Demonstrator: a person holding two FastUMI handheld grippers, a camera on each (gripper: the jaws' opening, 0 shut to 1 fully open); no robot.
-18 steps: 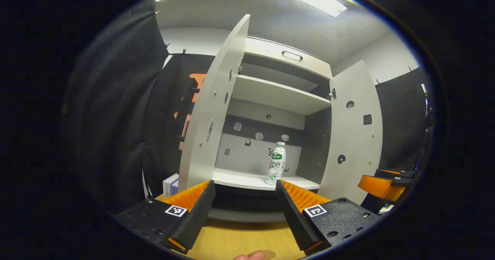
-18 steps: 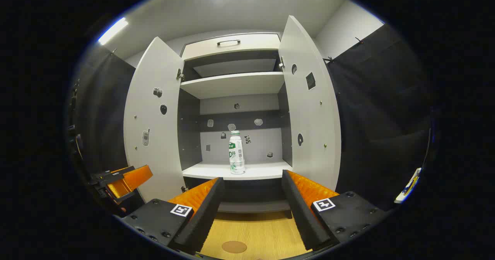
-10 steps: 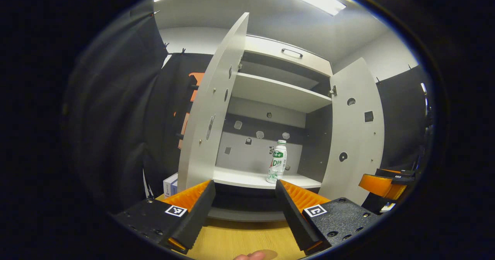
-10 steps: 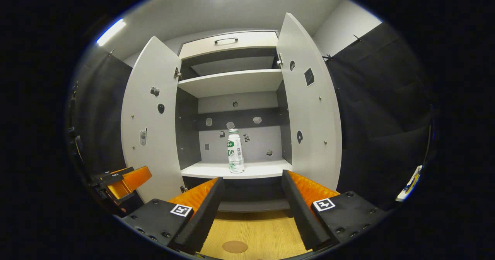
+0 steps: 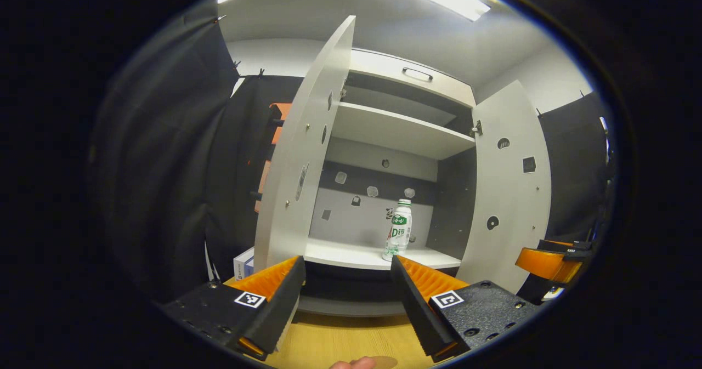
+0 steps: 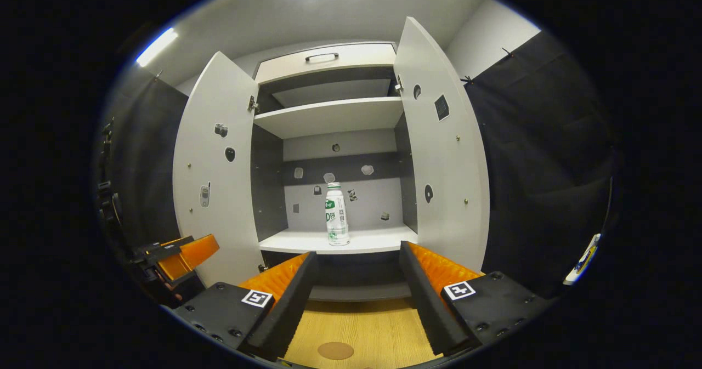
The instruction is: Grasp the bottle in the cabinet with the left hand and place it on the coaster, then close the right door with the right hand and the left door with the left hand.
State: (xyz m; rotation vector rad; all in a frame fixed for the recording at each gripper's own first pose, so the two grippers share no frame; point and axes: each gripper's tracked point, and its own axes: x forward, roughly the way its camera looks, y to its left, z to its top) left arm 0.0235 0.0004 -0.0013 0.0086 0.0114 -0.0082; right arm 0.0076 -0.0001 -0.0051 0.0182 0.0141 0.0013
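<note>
The bottle [image 6: 337,214] stands upright on the low shelf [image 6: 362,241] of the open cabinet, probably light, hard and smooth, so the left gripper [image 5: 347,273], fingers apart, should take its middle.

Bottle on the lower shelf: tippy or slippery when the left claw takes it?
Probably tippy: the bottle stands tall and narrow, upright on the shelf, so a nudge near the cap could topple it. Its round, glossy-looking body may slip or roll once down. It looks like light plastic; how full it is cannot be told.
</note>
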